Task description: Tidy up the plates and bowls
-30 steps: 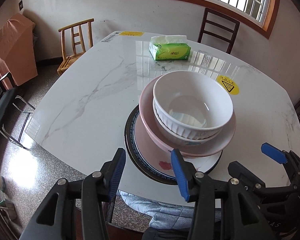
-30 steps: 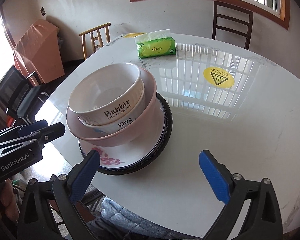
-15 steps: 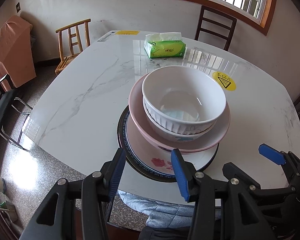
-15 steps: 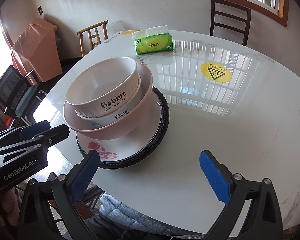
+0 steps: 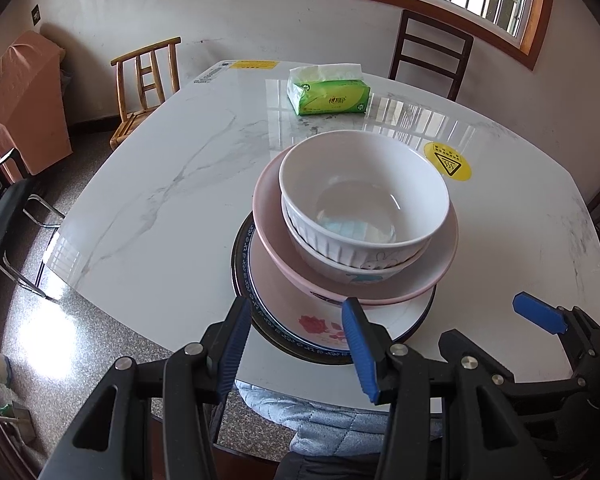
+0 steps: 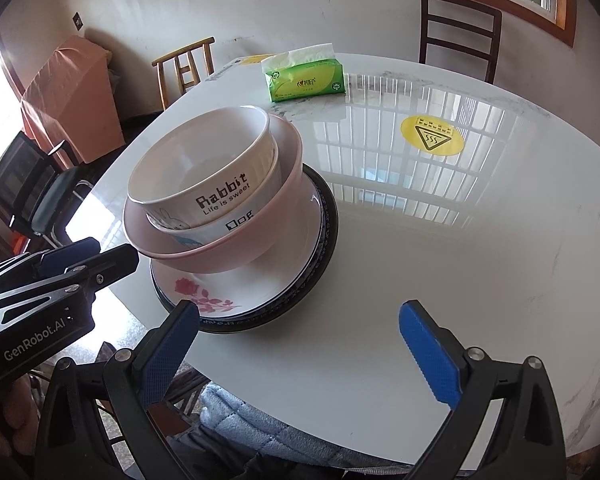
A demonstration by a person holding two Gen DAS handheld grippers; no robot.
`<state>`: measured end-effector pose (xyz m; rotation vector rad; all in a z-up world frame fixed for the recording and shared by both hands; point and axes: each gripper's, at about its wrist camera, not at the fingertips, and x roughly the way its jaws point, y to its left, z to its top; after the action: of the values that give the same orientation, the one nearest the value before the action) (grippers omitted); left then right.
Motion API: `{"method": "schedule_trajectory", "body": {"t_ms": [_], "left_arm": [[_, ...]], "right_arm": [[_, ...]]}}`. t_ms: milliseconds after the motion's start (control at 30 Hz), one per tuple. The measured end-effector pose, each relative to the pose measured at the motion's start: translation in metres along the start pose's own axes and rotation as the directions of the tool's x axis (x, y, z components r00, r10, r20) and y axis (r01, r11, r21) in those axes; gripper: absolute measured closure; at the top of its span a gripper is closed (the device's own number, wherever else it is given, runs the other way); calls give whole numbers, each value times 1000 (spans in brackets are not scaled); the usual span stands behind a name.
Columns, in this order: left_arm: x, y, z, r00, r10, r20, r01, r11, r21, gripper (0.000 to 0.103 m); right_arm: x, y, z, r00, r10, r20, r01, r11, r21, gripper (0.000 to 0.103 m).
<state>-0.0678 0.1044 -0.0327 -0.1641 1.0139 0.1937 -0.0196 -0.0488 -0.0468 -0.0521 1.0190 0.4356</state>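
The white ribbed ceramic bowl (image 5: pixel 364 196) topping the nested stack looks rigid, glossy, breakable; take its rim. Left tool (image 5: pixel 296 344) and right tool (image 6: pixel 300 344) hang apart, empty, near the tabletop (image 6: pixel 460 248) edge.

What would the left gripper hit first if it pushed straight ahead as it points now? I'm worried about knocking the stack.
Probably the near rim of the rose-patterned plate atop the dark-rimmed plate; the left gripper stands open before it. Depth is unclear.
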Motion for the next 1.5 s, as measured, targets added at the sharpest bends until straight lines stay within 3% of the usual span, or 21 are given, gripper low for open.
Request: {"method": "schedule_trajectory", "body": {"t_ms": [1500], "left_arm": [[4,-5,2,1000,11,-25,-11,1000,16,55]], "right_arm": [[7,2,-3,999,23,-35,-23,1000,-8,4]]}}
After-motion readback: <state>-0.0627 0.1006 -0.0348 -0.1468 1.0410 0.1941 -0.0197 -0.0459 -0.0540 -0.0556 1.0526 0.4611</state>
